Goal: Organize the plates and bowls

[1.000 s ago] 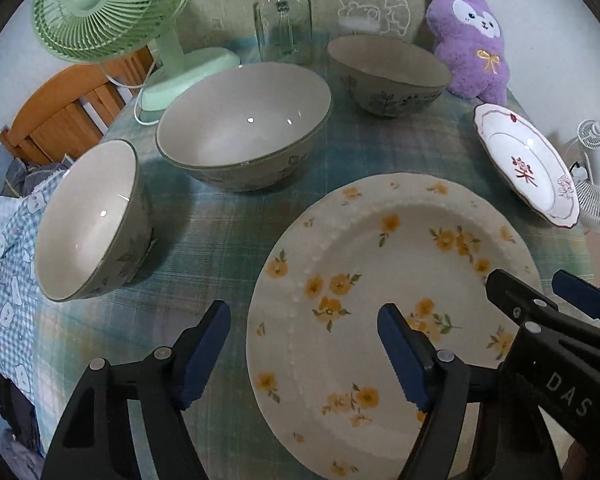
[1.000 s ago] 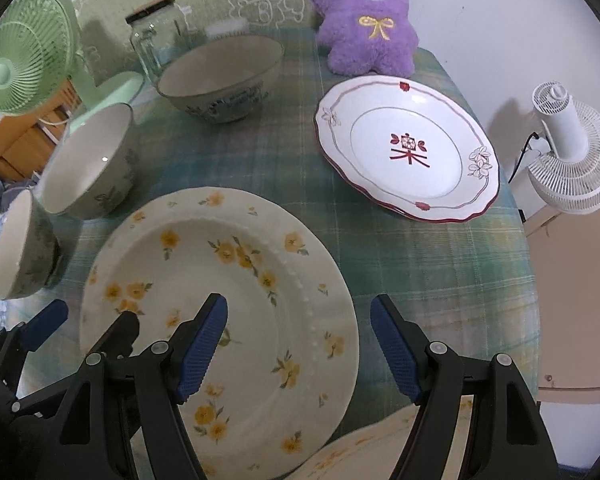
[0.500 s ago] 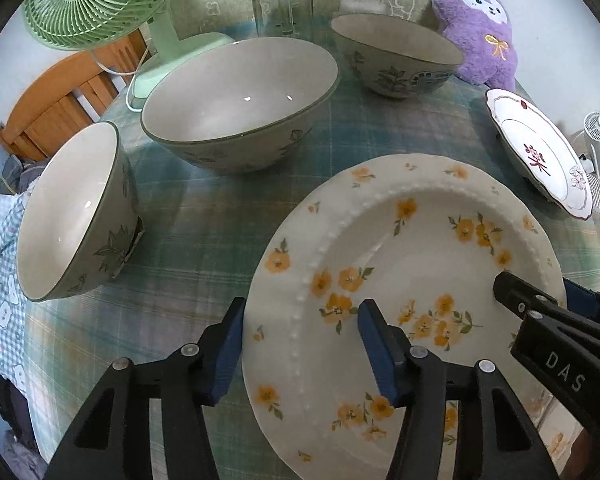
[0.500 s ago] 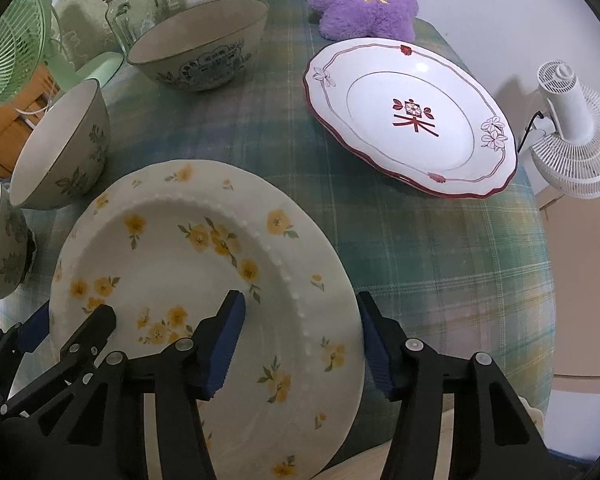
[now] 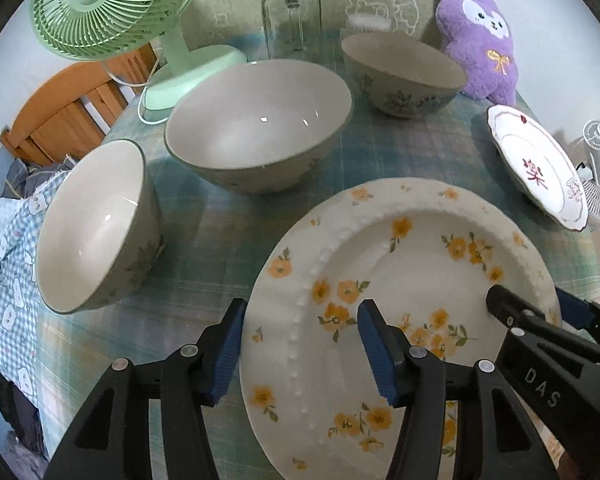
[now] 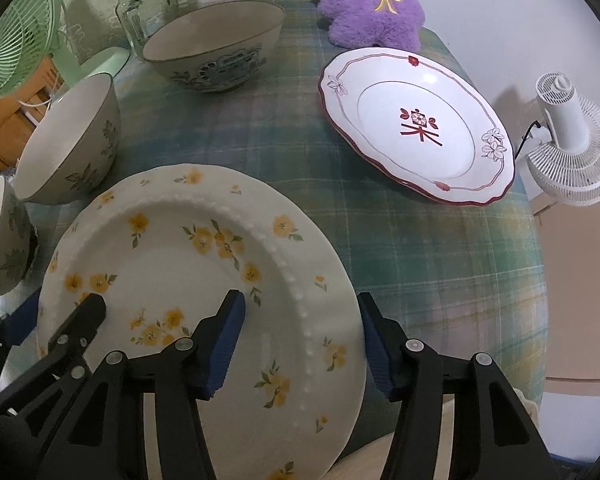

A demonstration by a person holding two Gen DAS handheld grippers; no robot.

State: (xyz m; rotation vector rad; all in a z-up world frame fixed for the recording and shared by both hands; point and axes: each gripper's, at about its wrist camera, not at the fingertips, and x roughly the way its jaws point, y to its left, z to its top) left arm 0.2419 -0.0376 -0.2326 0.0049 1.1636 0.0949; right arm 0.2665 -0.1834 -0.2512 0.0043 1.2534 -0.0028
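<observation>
Both the left gripper (image 5: 300, 344) and right gripper (image 6: 300, 340) straddle opposite rims of the yellow-flowered plate (image 5: 412, 264) on the checked tablecloth (image 6: 380, 200), fingers seemingly pinching its edges; uneven lifting could tip it.

You see a cream plate (image 5: 416, 280) strewn with yellow flowers, a red-rimmed white plate (image 6: 416, 120), and a green-plaid desk (image 6: 440, 248).

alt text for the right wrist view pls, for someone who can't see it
The right gripper straddles the near right rim of a yellow-flowered plate on a plaid tablecloth, the left gripper over its opposite edge. Beyond lie a red-trimmed plate, three bowls, a jar, a purple plush and two fans.
</observation>
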